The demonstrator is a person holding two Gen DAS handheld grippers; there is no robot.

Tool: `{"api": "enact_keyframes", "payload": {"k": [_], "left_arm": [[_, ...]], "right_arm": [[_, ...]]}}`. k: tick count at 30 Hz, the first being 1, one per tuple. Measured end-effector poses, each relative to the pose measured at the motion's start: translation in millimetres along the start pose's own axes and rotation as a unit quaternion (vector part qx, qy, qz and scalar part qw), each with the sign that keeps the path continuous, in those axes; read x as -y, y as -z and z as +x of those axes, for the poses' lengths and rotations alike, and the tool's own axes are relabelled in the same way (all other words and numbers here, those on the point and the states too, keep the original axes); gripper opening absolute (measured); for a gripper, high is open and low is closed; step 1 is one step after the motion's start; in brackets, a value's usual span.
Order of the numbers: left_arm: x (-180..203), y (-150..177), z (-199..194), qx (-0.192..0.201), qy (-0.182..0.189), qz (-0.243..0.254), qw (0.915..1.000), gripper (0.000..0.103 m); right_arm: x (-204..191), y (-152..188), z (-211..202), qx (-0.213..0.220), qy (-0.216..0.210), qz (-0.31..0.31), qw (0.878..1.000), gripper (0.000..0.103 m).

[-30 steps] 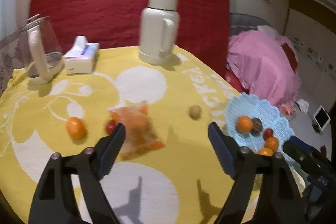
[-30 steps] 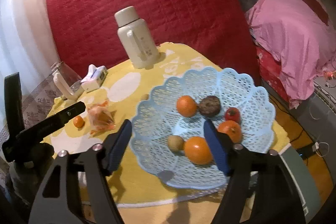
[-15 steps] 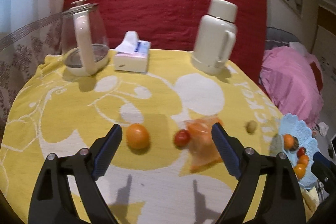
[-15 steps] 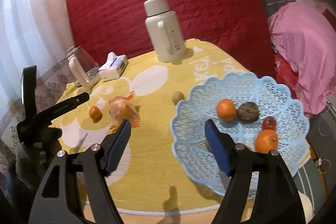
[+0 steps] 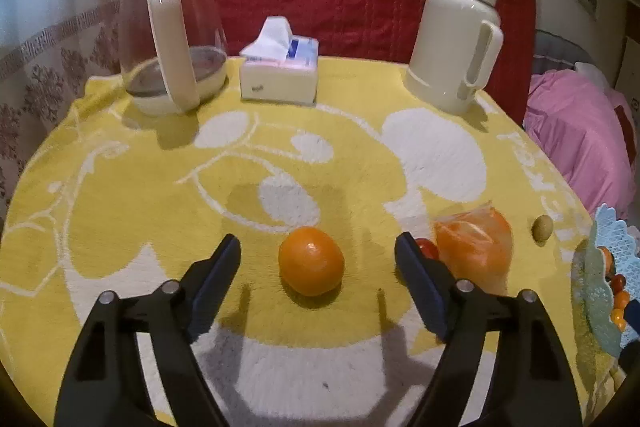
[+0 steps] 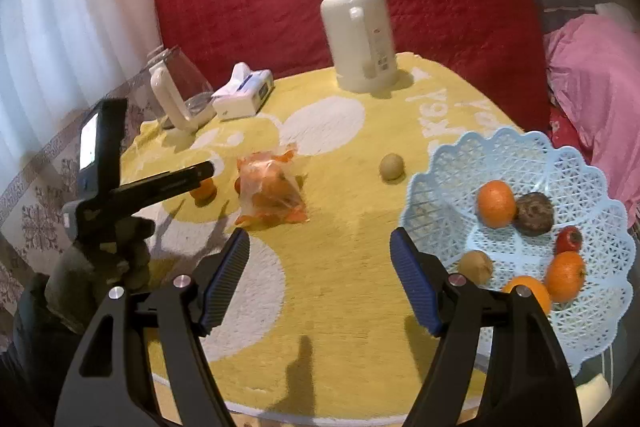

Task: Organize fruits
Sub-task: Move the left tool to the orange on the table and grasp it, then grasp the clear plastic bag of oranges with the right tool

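An orange (image 5: 311,261) lies on the yellow cloth between the fingers of my open left gripper (image 5: 318,253), a little ahead of the tips. To its right lie a small red tomato (image 5: 426,248), a clear bag of oranges (image 5: 476,247) and a small brownish fruit (image 5: 542,227). The light-blue basket (image 6: 448,179) holds several fruits, among them oranges (image 6: 496,203) and a dark brown fruit (image 6: 534,214). My right gripper (image 6: 320,253) is open and empty, over the cloth left of the basket. The left gripper shows in the right wrist view (image 6: 202,171), next to the orange (image 6: 204,190).
A glass kettle (image 5: 172,43), a tissue box (image 5: 280,71) and a white thermos jug (image 5: 460,35) stand along the table's far edge before a red quilted backing. A pink bedcover (image 5: 580,139) lies beyond the table's right edge.
My left gripper has swung left and come closer to the table, so the loose orange now sits between its fingers. My right gripper has drawn left, away from over the basket.
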State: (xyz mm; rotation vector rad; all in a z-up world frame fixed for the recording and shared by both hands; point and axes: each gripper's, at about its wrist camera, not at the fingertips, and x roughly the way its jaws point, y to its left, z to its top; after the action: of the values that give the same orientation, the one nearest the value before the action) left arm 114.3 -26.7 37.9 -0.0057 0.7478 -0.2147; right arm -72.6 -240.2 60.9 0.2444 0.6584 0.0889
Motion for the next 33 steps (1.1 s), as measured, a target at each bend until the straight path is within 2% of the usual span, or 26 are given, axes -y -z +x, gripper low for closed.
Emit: {"api": "enact_keyframes", "payload": {"k": [4,5,7,9,16,24,33], "left_arm": [[-3,-1,13,-0.011,0.005,-0.006,0.9999,0.073],[-4,-2,16,-0.015,0.007,-0.008,0.9998,0.069],[-7,-1,23,-0.023,0.013,-0.015,0.9995,0.059],[-12,1,28,-0.035,0.021,-0.027,0.9988,0.04],[-23,3,25,-0.03,0.044,-0.058,0.9969,0.039],[-26,4,7,0.001,0.027,-0.059,0.9979,0.039],[-33,2,-8,0.025,0.015,-0.072,0.997,0.039]], "right_arm": [[-6,-1,13,-0.015,-0.004,-0.009,1.0,0.074],[-7,-1,16,-0.019,-0.008,-0.008,1.0,0.074],[-9,-2,22,-0.027,-0.012,-0.007,1.0,0.074],[-12,-4,28,-0.031,-0.012,-0.01,0.999,0.074],[-20,-16,51,-0.049,-0.024,-0.01,0.998,0.074],[-34,-35,100,-0.085,-0.027,-0.018,0.996,0.074],[-48,-50,149,-0.098,-0.013,-0.027,0.995,0.074]]}}
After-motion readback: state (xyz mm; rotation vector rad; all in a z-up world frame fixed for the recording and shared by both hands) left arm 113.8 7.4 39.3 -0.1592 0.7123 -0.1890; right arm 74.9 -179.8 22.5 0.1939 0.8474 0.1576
